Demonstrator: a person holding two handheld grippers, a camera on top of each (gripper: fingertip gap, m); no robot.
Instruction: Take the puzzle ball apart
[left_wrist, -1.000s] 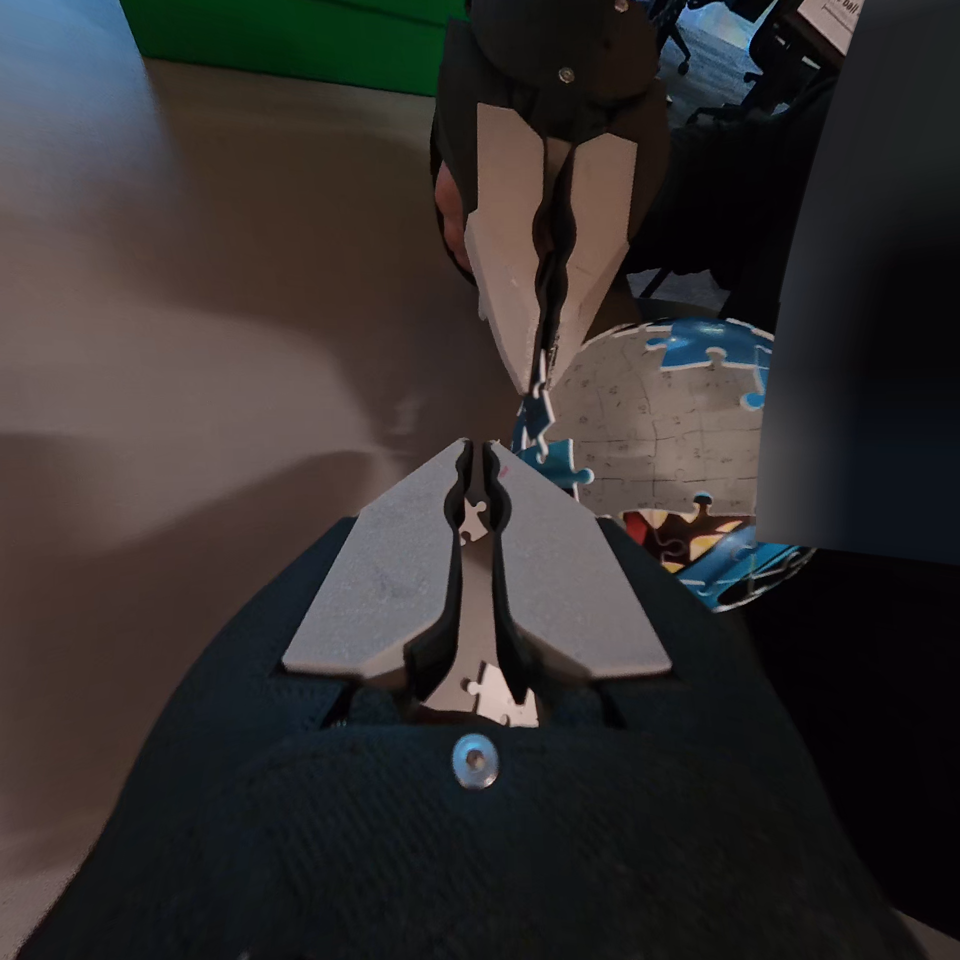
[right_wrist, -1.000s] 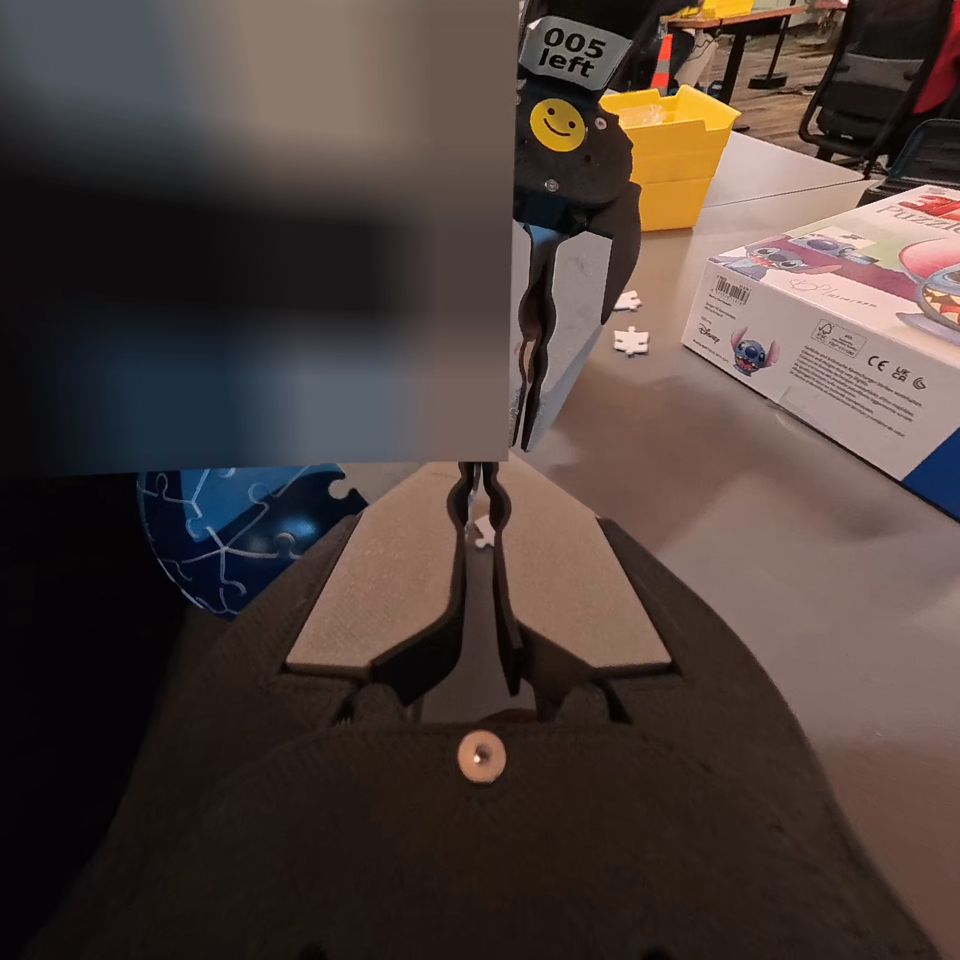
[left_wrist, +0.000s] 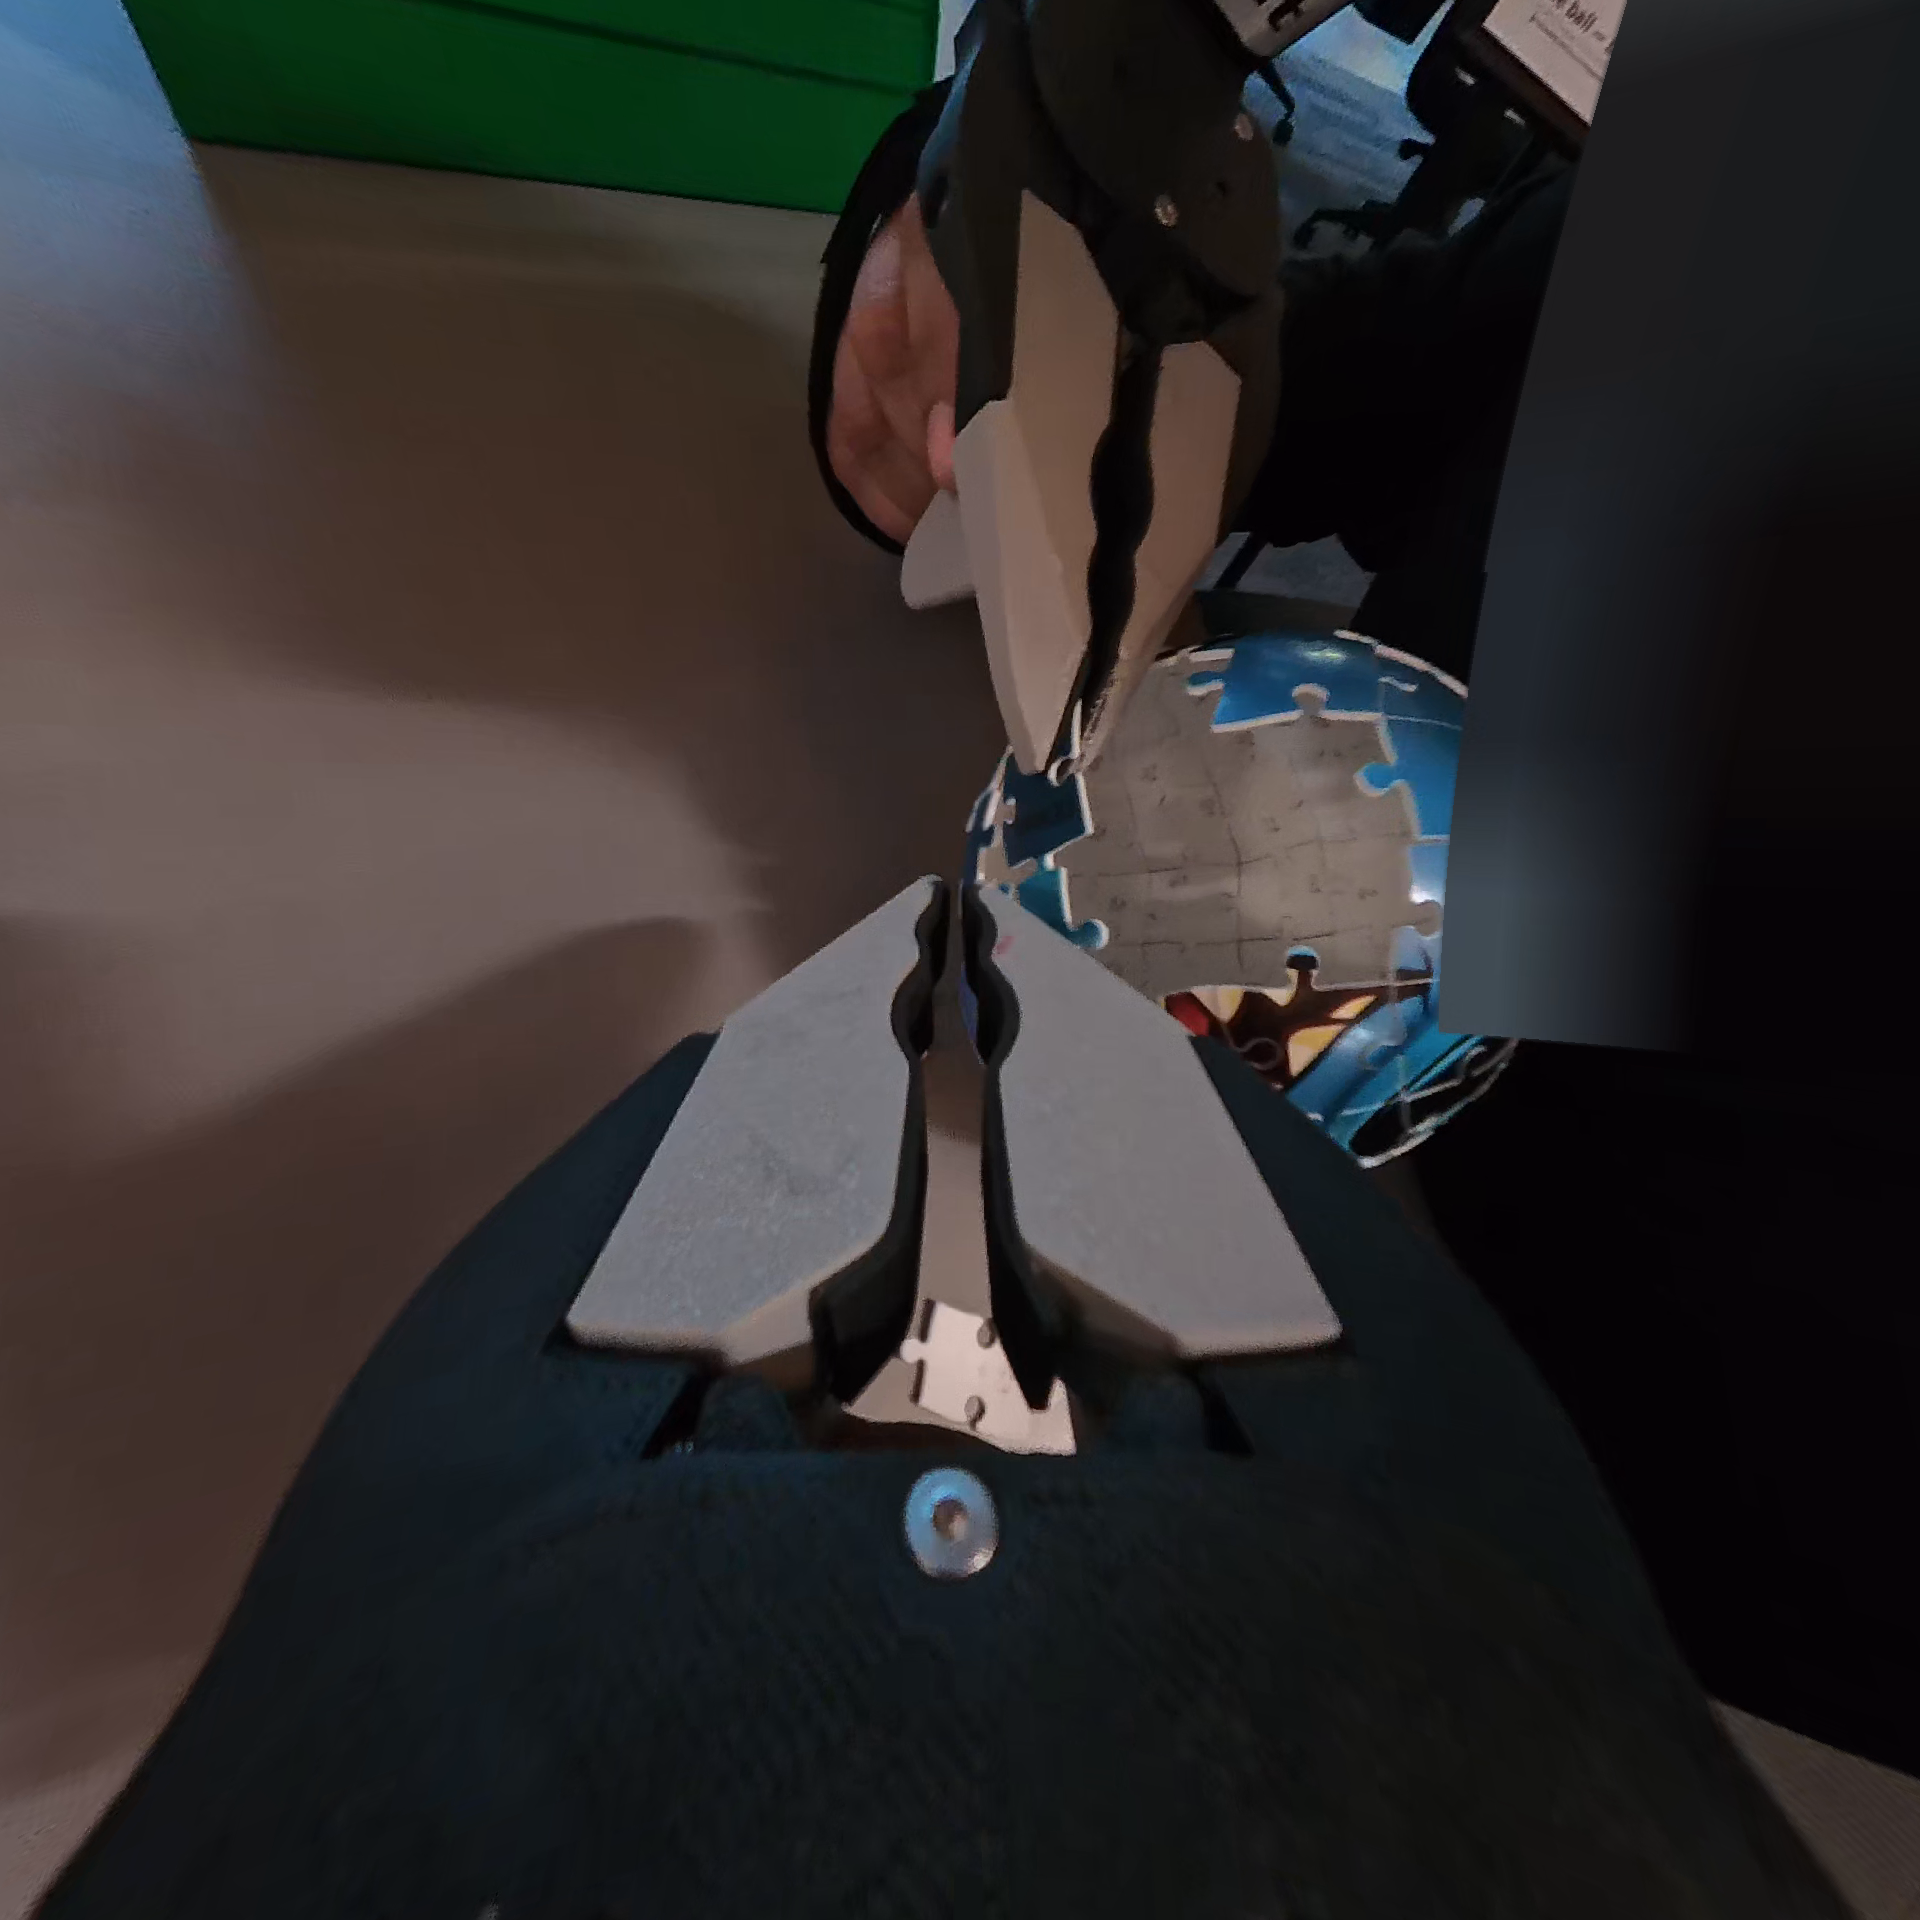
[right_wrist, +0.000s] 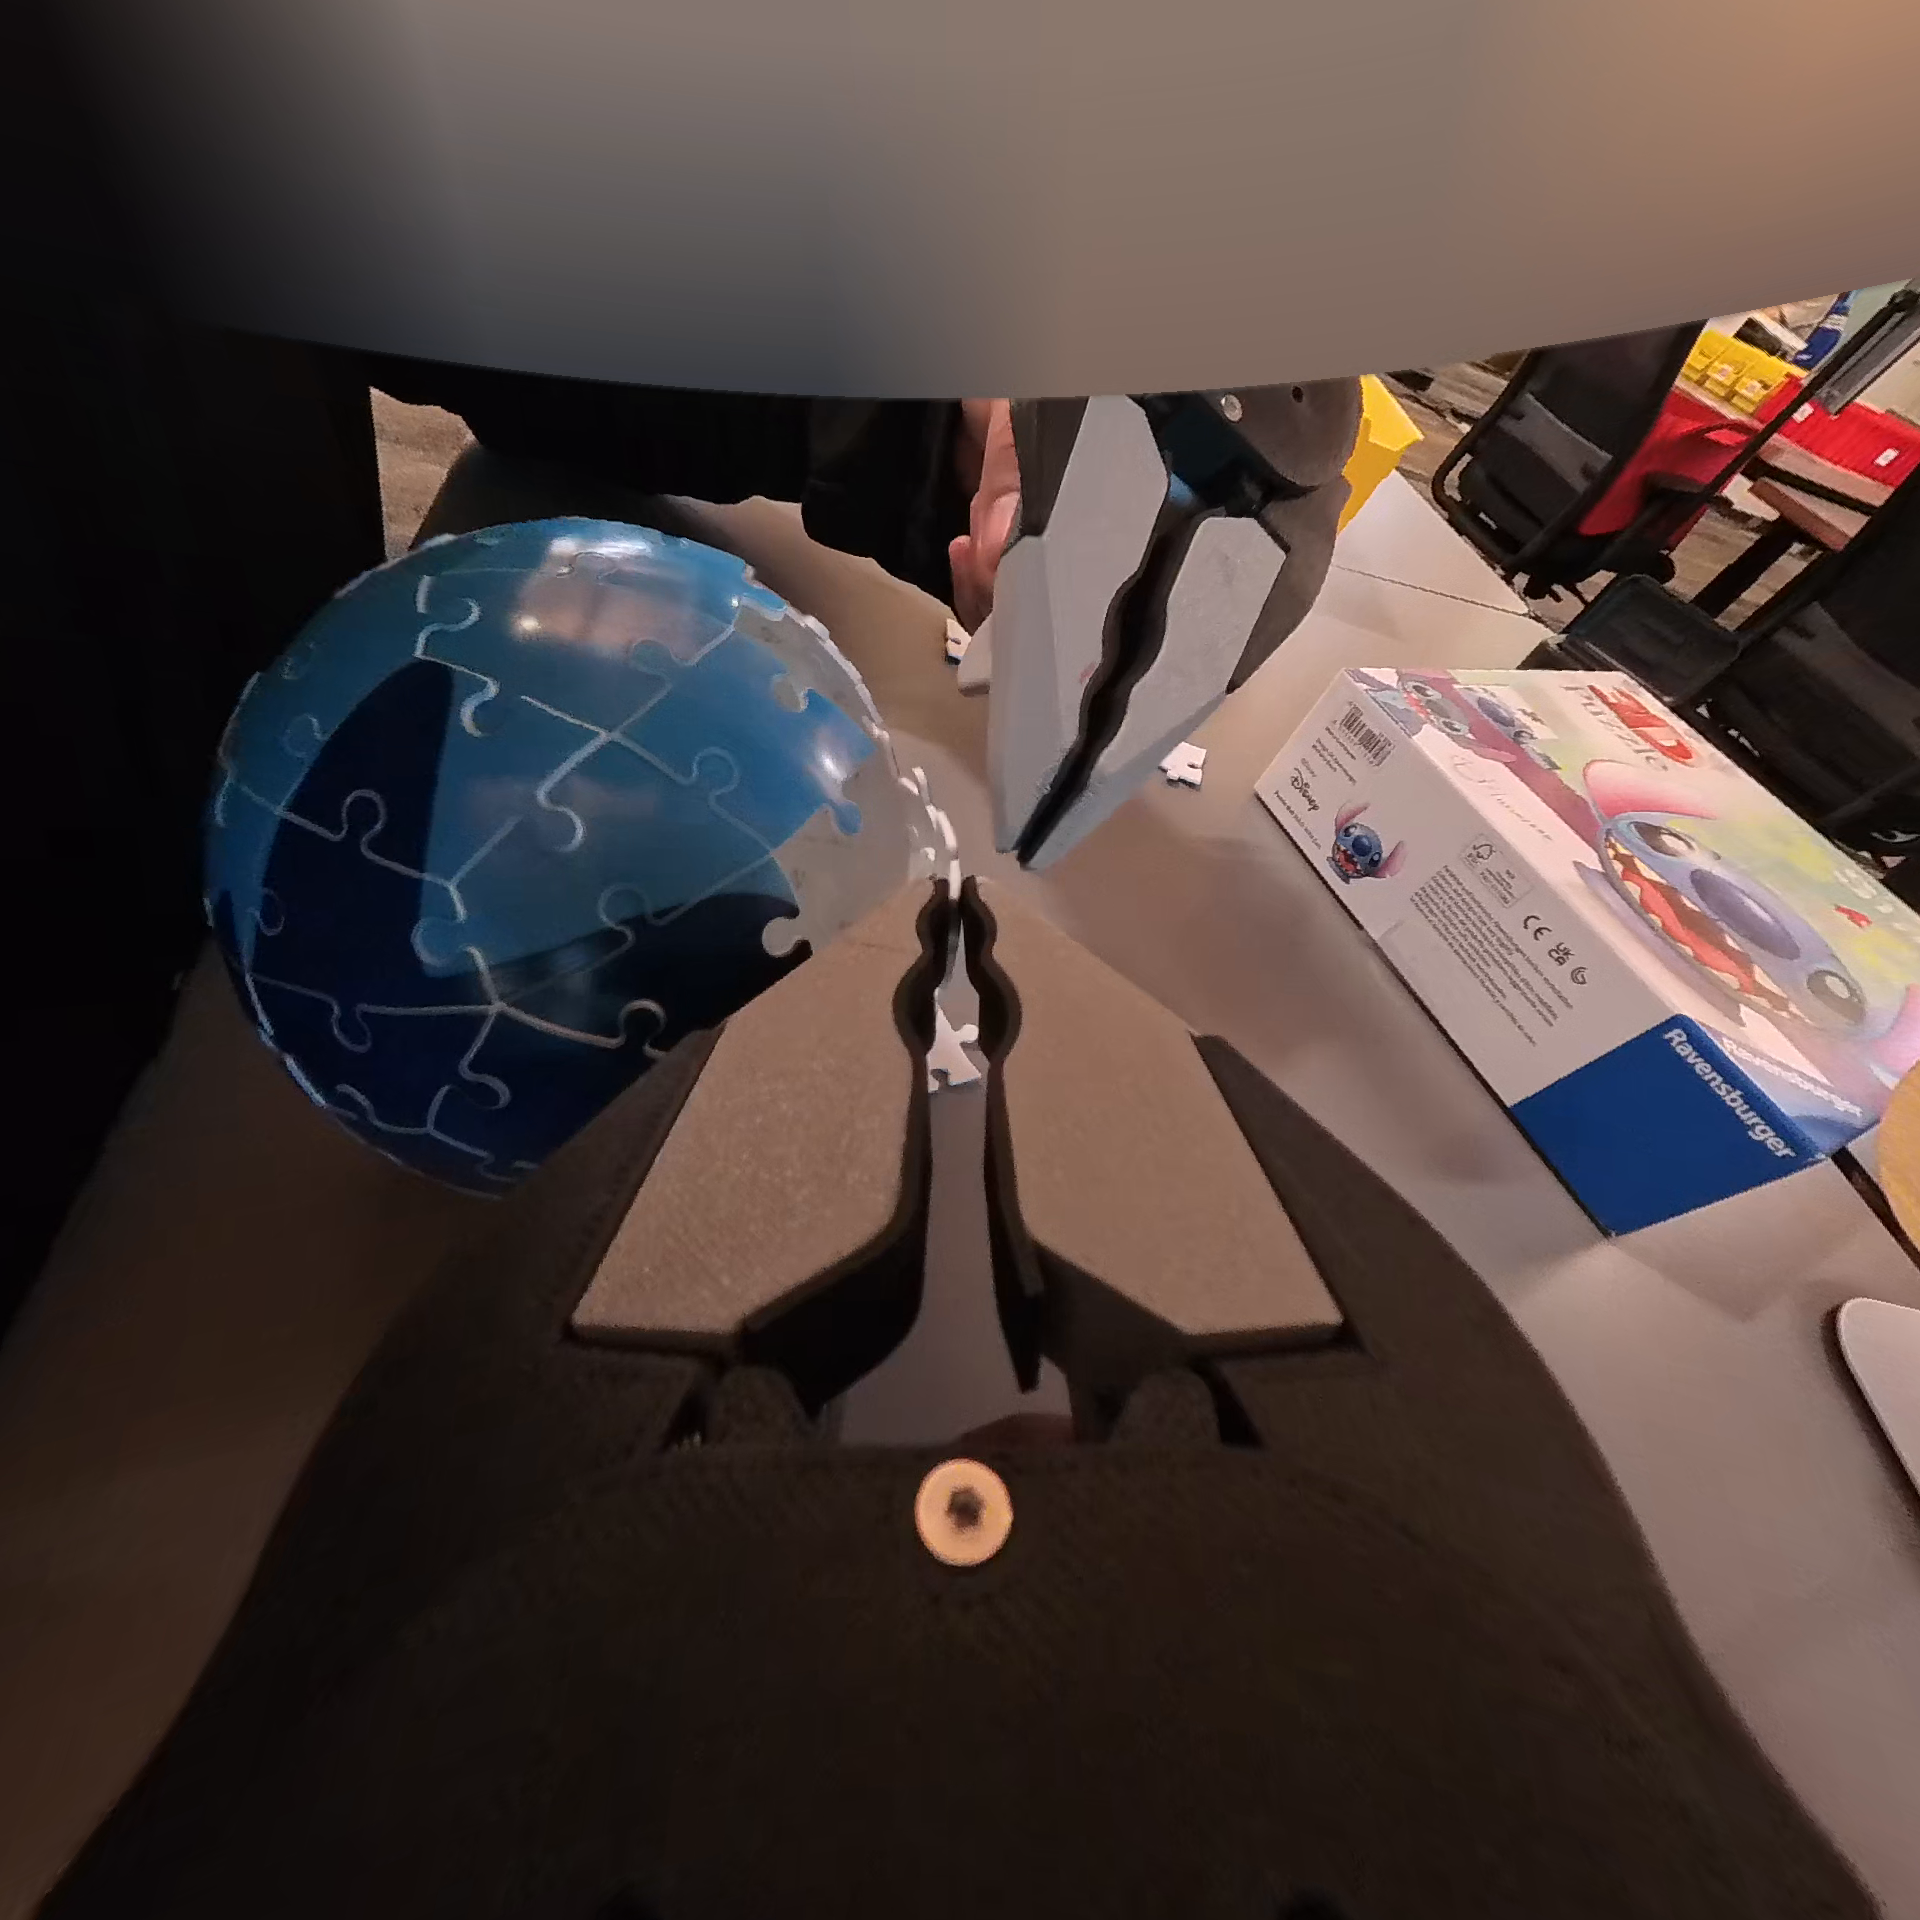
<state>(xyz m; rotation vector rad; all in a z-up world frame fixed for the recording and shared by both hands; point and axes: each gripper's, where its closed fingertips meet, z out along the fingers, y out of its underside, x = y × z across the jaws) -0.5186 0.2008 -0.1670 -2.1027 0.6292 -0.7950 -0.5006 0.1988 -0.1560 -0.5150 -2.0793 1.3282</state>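
The puzzle ball (right_wrist: 499, 852) is blue with white seams. In the left wrist view (left_wrist: 1247, 852) it shows an open side with a grey inside. My right gripper (right_wrist: 956, 894) is shut on a blue puzzle piece (left_wrist: 1044, 821) at the ball's open rim. I cannot tell whether the piece is free of the ball. The right gripper also shows in the left wrist view (left_wrist: 1060, 764), coming down from above. My left gripper (left_wrist: 951, 894) is shut with nothing visible in it, just beside the rim. It also shows in the right wrist view (right_wrist: 1023, 852).
A puzzle box (right_wrist: 1558, 883) lies on the grey table (right_wrist: 1195, 1039) at the right. Loose white pieces (right_wrist: 1184, 769) lie behind the left gripper, and others (left_wrist: 956, 1371) lie under it. A yellow bin (right_wrist: 1377, 447) and a green box (left_wrist: 520, 94) stand farther back.
The right gripper has tilted and shifted right with the blue piece at the rim. The ball now shows far more fully in the right wrist view. Both grippers stay shut.
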